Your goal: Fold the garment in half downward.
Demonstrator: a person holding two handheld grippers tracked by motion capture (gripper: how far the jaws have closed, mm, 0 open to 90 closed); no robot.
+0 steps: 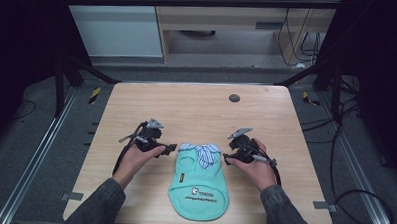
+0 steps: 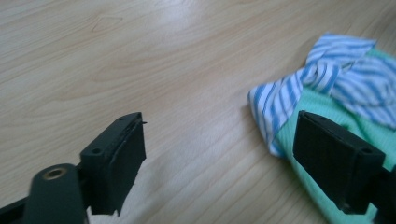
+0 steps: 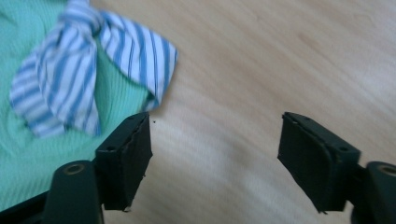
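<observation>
A small mint-green garment [image 1: 200,184] with a blue-and-white striped collar [image 1: 201,153] lies flat near the table's front edge. My left gripper [image 1: 171,148] sits just left of the collar, jaws wide open and holding nothing. In the left gripper view the striped collar [image 2: 322,79] and green fabric [image 2: 322,154] lie by the right jaw. My right gripper [image 1: 227,157] rests just right of the collar, also open and holding nothing. In the right gripper view the collar [image 3: 88,70] lies beyond the left jaw, with bare wood between the jaws.
The wooden table [image 1: 197,104] has a small dark round disc [image 1: 234,98] near its far edge. Black frame bars and cables surround the table on the floor.
</observation>
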